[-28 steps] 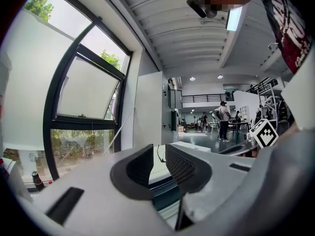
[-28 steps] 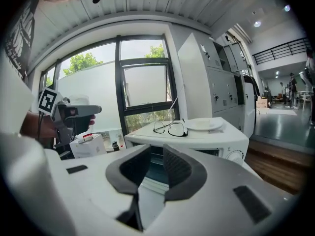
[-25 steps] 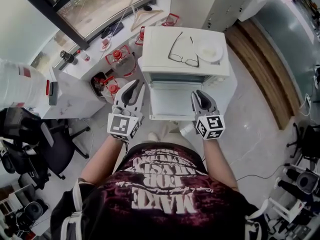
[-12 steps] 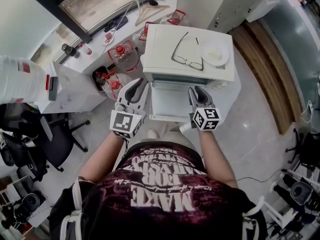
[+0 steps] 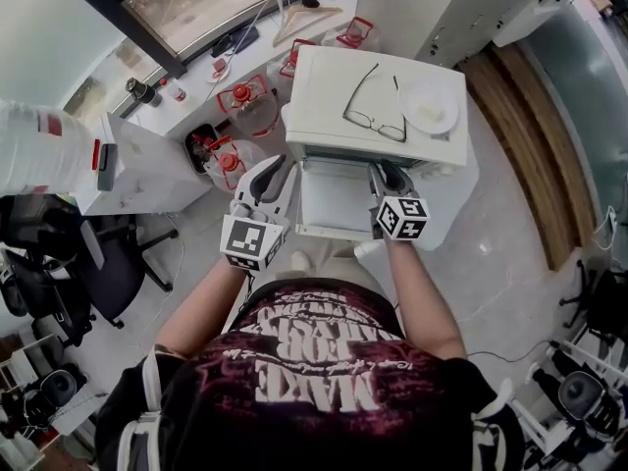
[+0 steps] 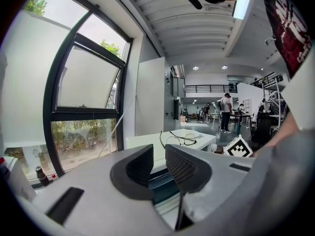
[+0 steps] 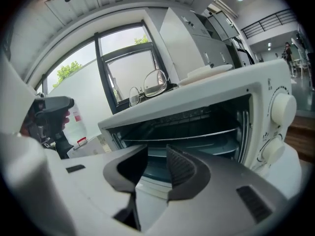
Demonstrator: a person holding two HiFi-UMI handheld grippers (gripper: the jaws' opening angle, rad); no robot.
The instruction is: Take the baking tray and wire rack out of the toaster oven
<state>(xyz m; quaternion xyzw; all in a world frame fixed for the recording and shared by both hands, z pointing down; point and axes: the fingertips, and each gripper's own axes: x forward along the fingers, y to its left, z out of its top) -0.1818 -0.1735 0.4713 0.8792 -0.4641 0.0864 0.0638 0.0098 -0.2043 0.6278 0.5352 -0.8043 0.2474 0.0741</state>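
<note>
Toaster oven (image 5: 373,96): at twelve o'clock from the person; its door (image 5: 334,199) hangs open toward six o'clock
Wire rack (image 7: 197,134): inside the cavity on the upper rails; level
Baking tray (image 7: 215,145): inside too, just under the rack
Long axis: both run nine to three across the cavity; their front edges face six o'clock, toward the person
Left gripper (image 5: 275,171): at the door's nine o'clock edge; jaws a narrow gap apart, nothing between them
Right gripper (image 5: 387,175): at the door's three o'clock side, aimed into the opening; jaws have just been opening, gap narrow, nothing between them
On top: glasses (image 5: 375,116) and a plate (image 5: 432,106)
Risk: probably a jolt to the oven sliding the glasses or plate off
Risk: a one-sided pull may skew the rack in its rails and jam it; a thin pinch may let it tip
</note>
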